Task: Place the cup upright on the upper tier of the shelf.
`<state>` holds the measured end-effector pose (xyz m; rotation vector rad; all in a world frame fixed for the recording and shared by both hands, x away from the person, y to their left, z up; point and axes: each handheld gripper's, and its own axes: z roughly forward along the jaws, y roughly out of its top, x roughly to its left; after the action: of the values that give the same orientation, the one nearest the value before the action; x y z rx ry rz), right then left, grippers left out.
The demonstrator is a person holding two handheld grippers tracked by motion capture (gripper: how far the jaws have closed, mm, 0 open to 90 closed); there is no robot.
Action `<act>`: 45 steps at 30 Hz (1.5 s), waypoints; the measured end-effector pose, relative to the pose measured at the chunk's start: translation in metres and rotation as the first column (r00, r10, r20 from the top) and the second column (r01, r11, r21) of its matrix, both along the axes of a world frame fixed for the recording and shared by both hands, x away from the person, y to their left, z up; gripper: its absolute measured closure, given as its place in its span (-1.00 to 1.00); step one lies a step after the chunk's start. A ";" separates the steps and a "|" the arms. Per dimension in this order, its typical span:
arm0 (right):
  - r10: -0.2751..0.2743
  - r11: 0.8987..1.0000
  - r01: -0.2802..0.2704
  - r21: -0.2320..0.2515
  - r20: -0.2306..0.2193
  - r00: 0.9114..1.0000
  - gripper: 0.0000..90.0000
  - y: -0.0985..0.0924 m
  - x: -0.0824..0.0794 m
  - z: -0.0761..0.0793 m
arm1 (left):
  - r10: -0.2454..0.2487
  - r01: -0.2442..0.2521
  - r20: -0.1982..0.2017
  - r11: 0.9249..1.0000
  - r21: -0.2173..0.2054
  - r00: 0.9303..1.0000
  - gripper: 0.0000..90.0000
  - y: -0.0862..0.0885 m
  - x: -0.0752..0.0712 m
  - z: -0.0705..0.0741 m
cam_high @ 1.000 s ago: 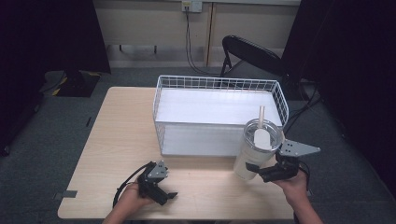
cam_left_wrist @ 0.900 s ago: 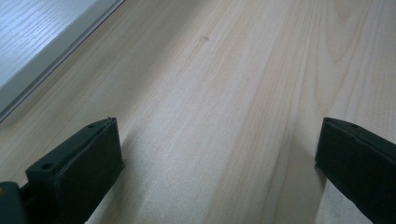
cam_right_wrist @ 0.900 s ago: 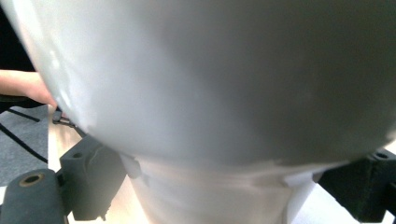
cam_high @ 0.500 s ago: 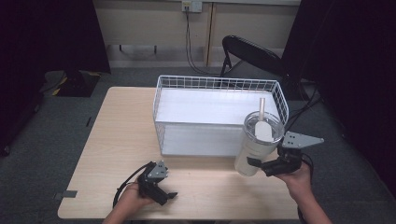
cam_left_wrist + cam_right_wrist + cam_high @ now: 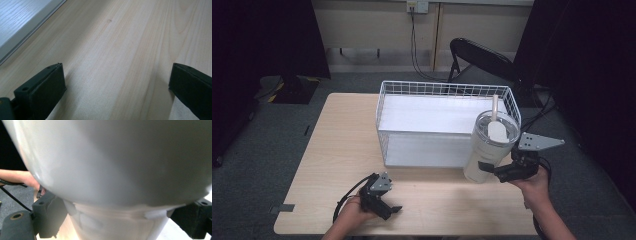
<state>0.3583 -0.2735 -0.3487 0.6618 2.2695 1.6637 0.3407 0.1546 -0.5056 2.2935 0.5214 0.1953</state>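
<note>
A white tumbler [image 5: 489, 147] with a clear lid and a pale straw is held in front of the right corner of the white wire basket [image 5: 412, 90], tilted slightly. My right gripper [image 5: 491, 171] is shut on its narrow lower part. In the right gripper view the tumbler [image 5: 120, 165] looms very close, and the right gripper [image 5: 117, 220] has a jaw on each side of its base. My left gripper [image 5: 390, 208] rests on the wooden table [image 5: 337, 145] near the front edge. The left gripper [image 5: 117, 85] is open with only bare wood between its jaws.
The basket, lined white, takes up the middle and back right of the table. A black folding chair [image 5: 482, 57] stands behind it. A cable [image 5: 344, 200] loops from the left gripper. The table's left half is bare wood.
My right gripper has carried the tumbler slightly upward and to the right. The left gripper has stayed where it was.
</note>
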 end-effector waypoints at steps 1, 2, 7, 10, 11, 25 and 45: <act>0.000 1.000 0.000 0.000 0.002 1.000 -0.77 0.000 0.001 0.002 | 0.000 0.000 0.000 1.000 0.000 1.000 -1.00 0.000 0.000 0.000; 0.001 1.000 -0.001 0.000 0.002 1.000 -0.77 0.000 0.001 0.005 | 0.000 0.000 0.000 1.000 0.000 1.000 -1.00 0.000 0.000 0.000; 0.008 1.000 -0.008 -0.002 0.009 1.000 -0.77 0.003 0.003 0.014 | 0.000 0.000 0.000 1.000 0.000 1.000 -1.00 0.000 0.000 0.000; 0.014 1.000 -0.014 -0.001 0.010 1.000 -0.77 0.006 0.004 0.020 | 0.000 0.000 0.000 1.000 0.000 1.000 -1.00 0.000 0.000 0.000; 0.017 1.000 -0.017 0.000 0.007 1.000 -0.77 0.007 0.004 0.022 | 0.000 0.000 0.000 1.000 0.000 1.000 -1.00 0.000 0.000 0.000; 0.032 0.999 -0.032 0.011 0.008 0.999 -0.77 0.017 0.013 0.050 | 0.000 0.000 0.000 1.000 -0.001 1.000 -1.00 0.000 0.000 0.000; 0.032 0.999 -0.032 -0.012 0.011 0.999 -0.77 0.027 0.025 0.078 | 0.000 0.000 0.000 1.000 -0.001 1.000 -1.00 0.000 0.000 0.000</act>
<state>0.3832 -0.2468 -0.2705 0.6154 2.2923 1.6635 0.3407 0.1545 -0.5056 2.2923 0.5212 0.1948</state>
